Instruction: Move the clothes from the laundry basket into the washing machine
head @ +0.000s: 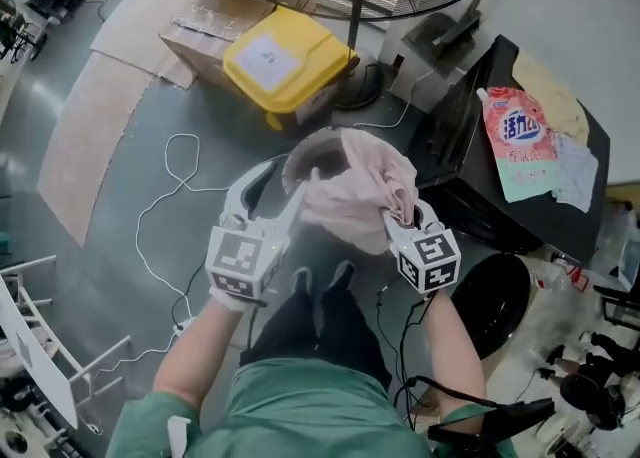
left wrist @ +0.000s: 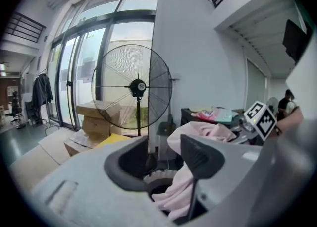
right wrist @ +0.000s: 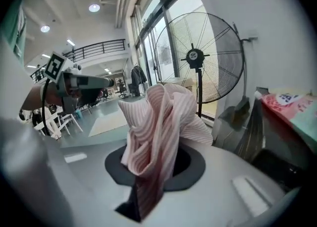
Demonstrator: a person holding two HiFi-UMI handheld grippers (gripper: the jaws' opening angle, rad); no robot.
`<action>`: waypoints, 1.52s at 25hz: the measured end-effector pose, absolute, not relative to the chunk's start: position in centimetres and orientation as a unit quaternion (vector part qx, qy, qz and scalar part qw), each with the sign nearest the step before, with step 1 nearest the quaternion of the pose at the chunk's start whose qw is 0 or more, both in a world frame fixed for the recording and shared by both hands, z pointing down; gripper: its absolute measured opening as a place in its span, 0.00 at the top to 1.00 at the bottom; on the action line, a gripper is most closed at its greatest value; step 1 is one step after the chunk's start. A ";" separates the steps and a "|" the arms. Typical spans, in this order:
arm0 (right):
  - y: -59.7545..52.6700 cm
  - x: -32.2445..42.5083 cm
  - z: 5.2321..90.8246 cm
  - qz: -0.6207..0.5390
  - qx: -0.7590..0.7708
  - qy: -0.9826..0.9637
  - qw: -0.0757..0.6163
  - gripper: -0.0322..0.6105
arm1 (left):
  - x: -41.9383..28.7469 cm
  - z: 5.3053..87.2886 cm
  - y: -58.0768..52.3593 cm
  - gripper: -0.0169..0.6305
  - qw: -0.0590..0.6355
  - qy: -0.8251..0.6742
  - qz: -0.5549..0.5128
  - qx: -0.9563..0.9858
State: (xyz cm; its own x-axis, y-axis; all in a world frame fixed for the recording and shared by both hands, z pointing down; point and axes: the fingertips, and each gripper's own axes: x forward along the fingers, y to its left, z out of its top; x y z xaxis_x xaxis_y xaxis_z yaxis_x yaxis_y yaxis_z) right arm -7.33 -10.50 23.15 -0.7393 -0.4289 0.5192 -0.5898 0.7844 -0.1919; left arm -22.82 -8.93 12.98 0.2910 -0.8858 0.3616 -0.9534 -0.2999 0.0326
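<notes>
Pink-striped garment (head: 360, 196) is up in the air in front of me, bunched above the laundry basket (head: 296, 158) on the grey floor. My right gripper (head: 402, 214) has its fingers narrowed on a gathered fold of it; in the right gripper view the cloth (right wrist: 158, 127) stands up out of the pinch in pleats. My left gripper (head: 278, 191) is just beside it with its fingers wide. In the left gripper view a pink fold (left wrist: 210, 132) hangs between them against the right finger, and I see no squeeze on it. A detergent bag (head: 520, 141) lies on the black table (head: 470, 116) to my right, and a standing fan (left wrist: 132, 87) is beyond the basket.
</notes>
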 end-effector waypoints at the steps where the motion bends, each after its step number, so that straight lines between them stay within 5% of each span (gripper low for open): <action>1: -10.1 -6.7 22.0 0.174 0.287 -0.915 0.225 0.85 | -22.0 12.5 -9.0 0.66 0.121 -0.568 0.138 0.802; 24: 3.2 20.5 15.4 0.297 0.622 -0.714 0.126 0.85 | -3.4 7.8 -6.4 0.66 0.075 -0.340 0.118 0.930; 38: 5.7 35.7 24.4 0.445 0.610 -0.652 -0.062 0.85 | 1.7 7.0 -8.0 0.66 0.075 -0.471 0.133 0.869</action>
